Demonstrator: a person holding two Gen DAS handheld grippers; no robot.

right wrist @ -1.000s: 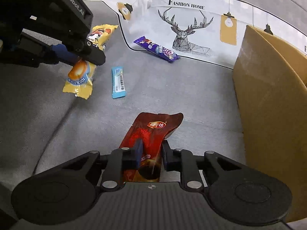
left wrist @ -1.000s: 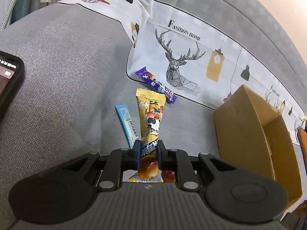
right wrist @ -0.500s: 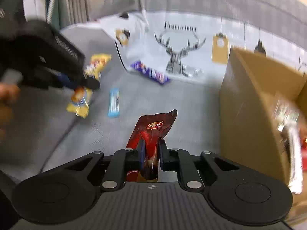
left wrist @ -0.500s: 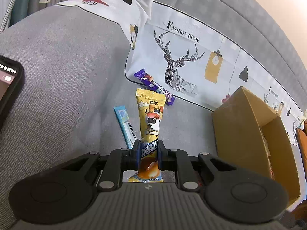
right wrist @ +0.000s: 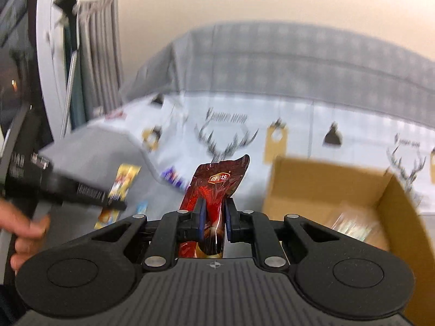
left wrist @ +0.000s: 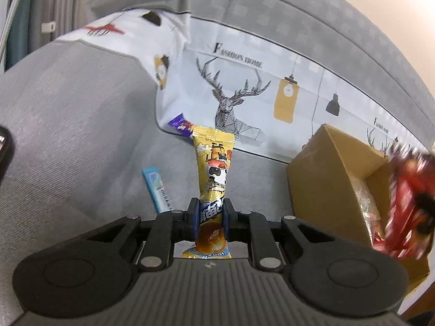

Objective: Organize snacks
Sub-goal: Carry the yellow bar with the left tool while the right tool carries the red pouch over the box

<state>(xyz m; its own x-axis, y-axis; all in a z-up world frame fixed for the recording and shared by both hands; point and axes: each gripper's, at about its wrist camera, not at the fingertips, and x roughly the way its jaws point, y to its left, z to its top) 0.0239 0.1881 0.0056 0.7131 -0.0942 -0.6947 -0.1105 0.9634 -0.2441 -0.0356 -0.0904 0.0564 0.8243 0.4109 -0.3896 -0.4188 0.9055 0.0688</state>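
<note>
My left gripper is shut on a yellow cartoon snack packet and holds it above the grey sofa seat. My right gripper is shut on a dark red snack packet, lifted high, left of the open cardboard box. In the left wrist view the red packet shows blurred over the box, which holds several wrapped snacks. A light blue bar and a purple bar lie on the seat.
A white deer-print cloth covers the sofa back and part of the seat. A dark phone edge is at the far left. The left gripper body and the hand holding it show in the right wrist view.
My right gripper has risen and swung right with the red packet, now near the box. My left gripper has lifted the yellow packet slightly and moved toward the box.
</note>
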